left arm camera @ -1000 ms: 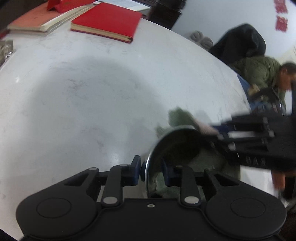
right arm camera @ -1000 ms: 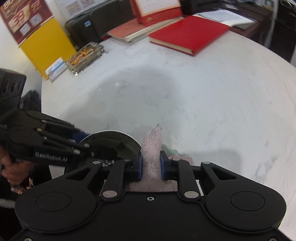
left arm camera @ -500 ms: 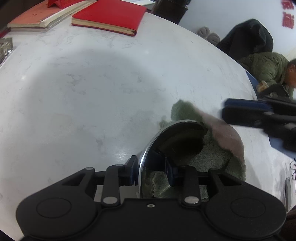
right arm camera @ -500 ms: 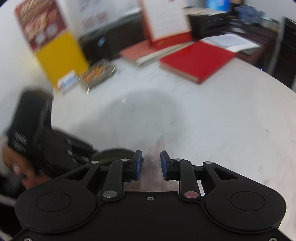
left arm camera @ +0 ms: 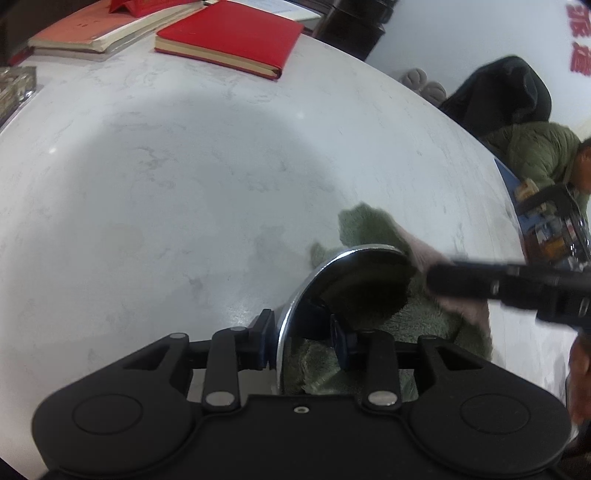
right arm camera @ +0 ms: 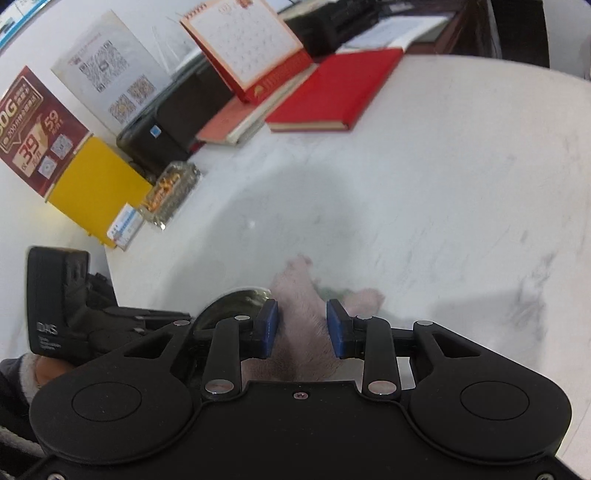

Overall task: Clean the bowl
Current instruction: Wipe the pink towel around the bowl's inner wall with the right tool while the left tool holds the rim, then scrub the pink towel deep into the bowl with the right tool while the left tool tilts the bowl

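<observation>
We see the white marbled worktop stretching wide and bare ahead of the left tongs, its curved edge running along the right side and its far edge lined with a red notebook and other books. The steel bowl sits near us at the right part of the worktop, tipped up on its side. Our left tongs pinch its shiny rim, one pad outside, one inside. The bowl's inside looks dark and reflective, and a green and pink cloth fills and spills out of its open mouth onto the worktop.

From the right wrist view, the right tongs stand narrowly parted, with the pink cloth between the blue pads; we cannot tell whether they grip it. The bowl shows just left of them. A calendar and a yellow box stand well apart at the far side.
</observation>
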